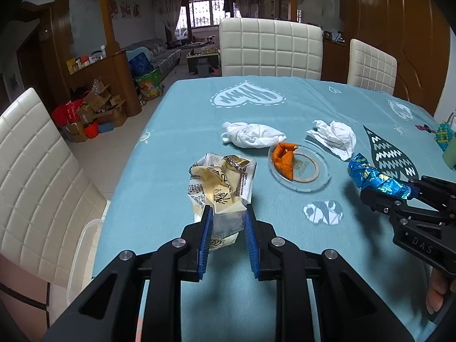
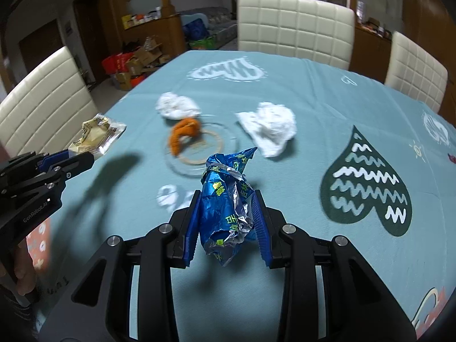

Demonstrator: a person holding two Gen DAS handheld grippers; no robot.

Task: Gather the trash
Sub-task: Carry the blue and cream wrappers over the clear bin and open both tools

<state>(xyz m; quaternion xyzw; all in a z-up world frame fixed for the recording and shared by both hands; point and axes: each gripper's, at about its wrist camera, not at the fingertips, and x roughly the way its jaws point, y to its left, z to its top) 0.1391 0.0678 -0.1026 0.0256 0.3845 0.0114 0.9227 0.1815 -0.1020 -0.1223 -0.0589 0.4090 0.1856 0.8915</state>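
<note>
Peel [image 1: 283, 158] on plate [image 1: 313, 182], a tissue [image 1: 252, 135] behind it.

We see a blue tablecloth [image 1: 176, 142] w/ heart prints. Three white quilted chairs: one at far end [image 1: 270, 48], one far right [image 1: 372, 67], one on left [image 1: 34, 176]. Cardboard boxes [image 1: 97, 108] on floor beyond left chair, sofa [image 1: 159, 54] further back, barred window [image 1: 209, 11] behind.

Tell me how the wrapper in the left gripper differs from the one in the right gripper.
The cream wrapper is pale yellow with clear plastic; the blue wrapper is shiny blue foil with a silver lining. The left gripper holds the cream wrapper, the right gripper the blue wrapper. Both are crumpled and pinched between jaws.
</note>
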